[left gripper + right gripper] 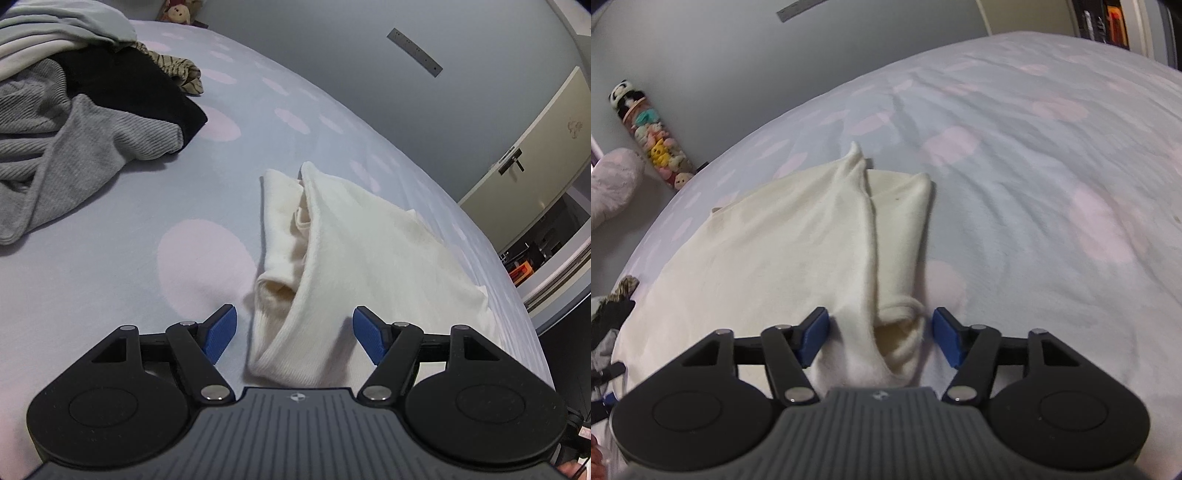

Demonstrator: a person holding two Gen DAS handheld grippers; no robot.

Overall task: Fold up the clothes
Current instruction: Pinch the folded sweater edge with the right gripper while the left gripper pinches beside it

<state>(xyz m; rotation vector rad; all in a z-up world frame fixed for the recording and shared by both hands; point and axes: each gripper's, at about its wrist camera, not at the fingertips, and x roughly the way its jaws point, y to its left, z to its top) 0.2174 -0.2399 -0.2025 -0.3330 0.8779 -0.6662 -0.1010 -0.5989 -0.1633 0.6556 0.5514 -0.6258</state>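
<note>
A cream-white garment (351, 251) lies partly folded on the pale blue bedsheet with pink spots (147, 206). In the left wrist view my left gripper (294, 332) is open, its blue pads on either side of the garment's near folded edge. In the right wrist view the same garment (798, 240) spreads to the left, with a rolled cuff or sleeve end (901, 314) between the pads. My right gripper (880, 338) is open around that fold, not clamped on it.
A pile of grey, black, white and striped clothes (74, 110) lies at the far left of the bed. A grey wall and a cream door (535, 155) stand to the right. A tube of plush toys (653, 136) leans at the wall.
</note>
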